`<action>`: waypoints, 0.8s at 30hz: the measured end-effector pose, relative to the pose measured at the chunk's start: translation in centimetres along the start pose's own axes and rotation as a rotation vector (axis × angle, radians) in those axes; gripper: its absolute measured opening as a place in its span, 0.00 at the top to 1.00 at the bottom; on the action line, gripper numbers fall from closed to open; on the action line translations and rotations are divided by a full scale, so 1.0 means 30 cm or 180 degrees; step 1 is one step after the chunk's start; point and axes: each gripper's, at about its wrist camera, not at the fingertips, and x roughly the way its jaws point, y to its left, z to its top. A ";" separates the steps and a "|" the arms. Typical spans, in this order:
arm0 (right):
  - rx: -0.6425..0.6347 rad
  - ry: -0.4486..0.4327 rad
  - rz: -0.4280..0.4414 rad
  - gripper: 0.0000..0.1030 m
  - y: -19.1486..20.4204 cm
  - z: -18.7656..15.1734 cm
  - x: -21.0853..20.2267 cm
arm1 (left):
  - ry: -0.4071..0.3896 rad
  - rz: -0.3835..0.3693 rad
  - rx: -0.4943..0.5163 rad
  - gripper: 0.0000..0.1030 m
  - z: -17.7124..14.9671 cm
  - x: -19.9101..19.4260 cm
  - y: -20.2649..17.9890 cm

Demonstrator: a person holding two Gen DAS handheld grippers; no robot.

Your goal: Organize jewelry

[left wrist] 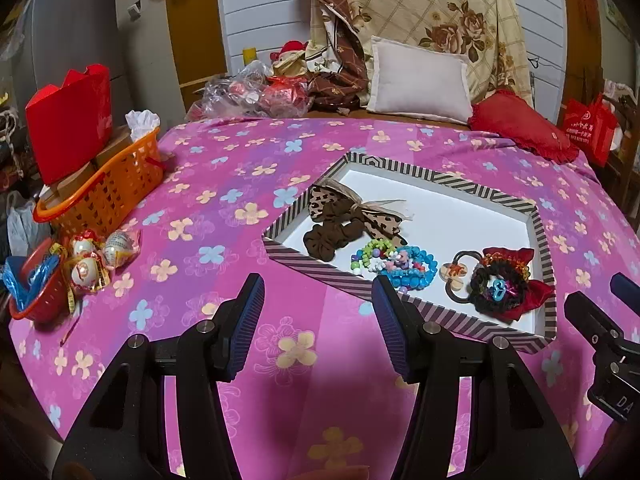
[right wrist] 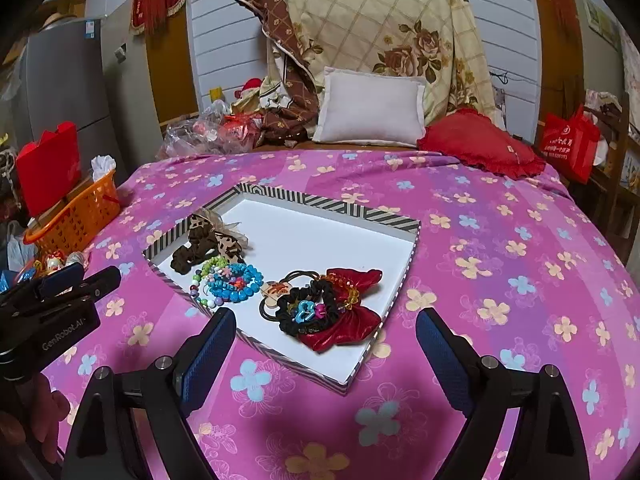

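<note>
Left wrist view showed the left gripper (left wrist: 320,320) held over the pink sheet (left wrist: 200,208), its jaws apart with nothing between them, just short of the near rim of the striped tray (left wrist: 496,196). Right wrist view showed the right gripper (right wrist: 326,344) likewise spread wide and empty, poised at the tray's near corner.

All the jewelry was seen inside the tray, crowded toward its near side. A leopard bow (left wrist: 356,204) lay against a brown scrunchie (left wrist: 332,238); blue and green bead bracelets (left wrist: 400,266) were heaped together just beside them; a red bow (right wrist: 352,312) lay under a black scrunchie (right wrist: 308,312), with a dark hair tie (right wrist: 280,292) touching both. The far half of the tray was bare. No piece was seen on the sheet outside the tray.

The step in hand was judged to be a spreading-out of these clumps, or a finish. If a piece was to be moved, a single item at the edge of a clump would best be chosen, so that tangled neighbours were not dragged along. The black scrunchie would need to be pinched through its fabric, not by its charm. Beads would likely slip or roll, so a gentle closing across the strand was advised. The tray was judged light and could be shifted by a careless push on its rim.
</note>
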 end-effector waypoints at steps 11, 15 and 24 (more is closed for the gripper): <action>-0.0026 0.0013 0.0026 0.13 0.007 -0.005 0.007 | -0.0006 0.0021 0.0025 0.46 -0.002 -0.001 -0.004; -0.0035 0.0027 0.0002 0.12 0.010 -0.007 0.009 | 0.0001 0.0026 0.0038 0.46 0.002 -0.001 -0.007; -0.0038 0.0059 -0.0019 0.12 0.015 -0.008 0.014 | -0.0005 0.0012 0.0029 0.46 0.005 0.004 -0.006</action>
